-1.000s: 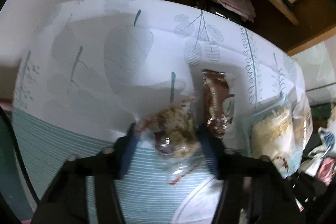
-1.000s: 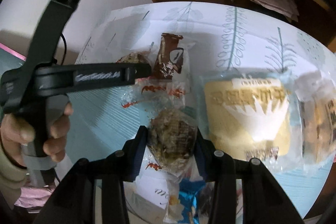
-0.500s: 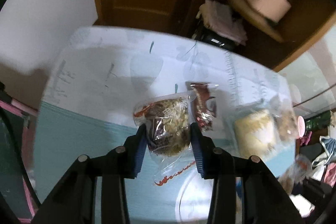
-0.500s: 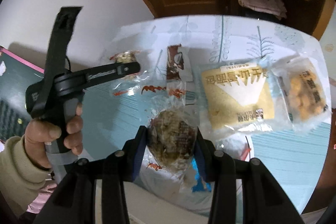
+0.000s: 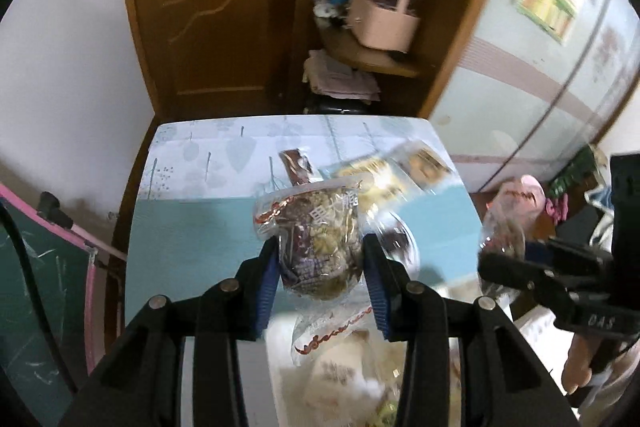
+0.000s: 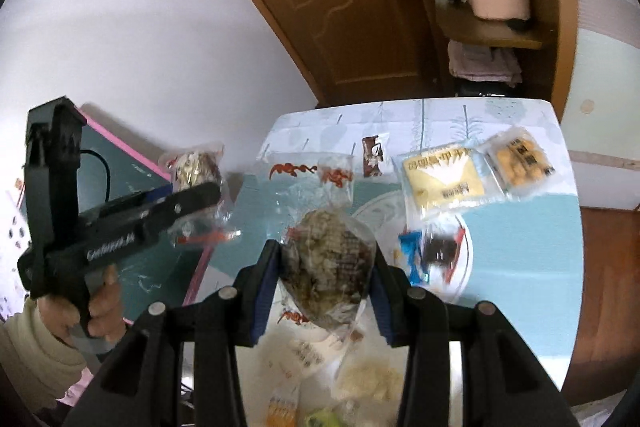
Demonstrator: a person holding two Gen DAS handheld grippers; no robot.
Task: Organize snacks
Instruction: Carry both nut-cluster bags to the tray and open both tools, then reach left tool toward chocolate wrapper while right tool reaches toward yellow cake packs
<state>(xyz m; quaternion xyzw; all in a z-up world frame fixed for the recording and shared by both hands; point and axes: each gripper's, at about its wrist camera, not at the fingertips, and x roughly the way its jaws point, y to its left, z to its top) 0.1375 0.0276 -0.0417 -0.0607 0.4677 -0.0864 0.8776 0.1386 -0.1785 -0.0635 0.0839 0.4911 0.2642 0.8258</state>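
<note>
Snacks in clear crinkly wrappers are what both grippers carry. The left gripper (image 5: 320, 267) has its blue pads pressed on a nut cluster pack (image 5: 320, 239), held in the air above the table (image 5: 192, 227). The right gripper (image 6: 326, 275) clamps a second nut pack (image 6: 328, 263) the same way, also clear of the surface.

Both packs look light, with a lumpy, fairly firm core inside loose, slippery film. I judge the safe hold is across the solid middle, as now; pinching only the film tail would let the pack swing or slide out, and squeezing harder could crumble the cluster.

In the right wrist view, other snacks lie on the table: a brown bar (image 6: 372, 155) at 12 o'clock from the held pack, a yellow cracker pack (image 6: 442, 177) at 1 o'clock, a small biscuit pack (image 6: 520, 159) just beside that at its 3 o'clock, and a blue-wrapped candy (image 6: 414, 255) at 3 o'clock of the held pack.

Compared with a second ago, both grippers have risen well above the table, so far more of the room, the wooden door (image 5: 216, 7) and shelf, now shows. The left pack, then resting on the cloth between wider jaws, is now lifted and firmly pinched.
</note>
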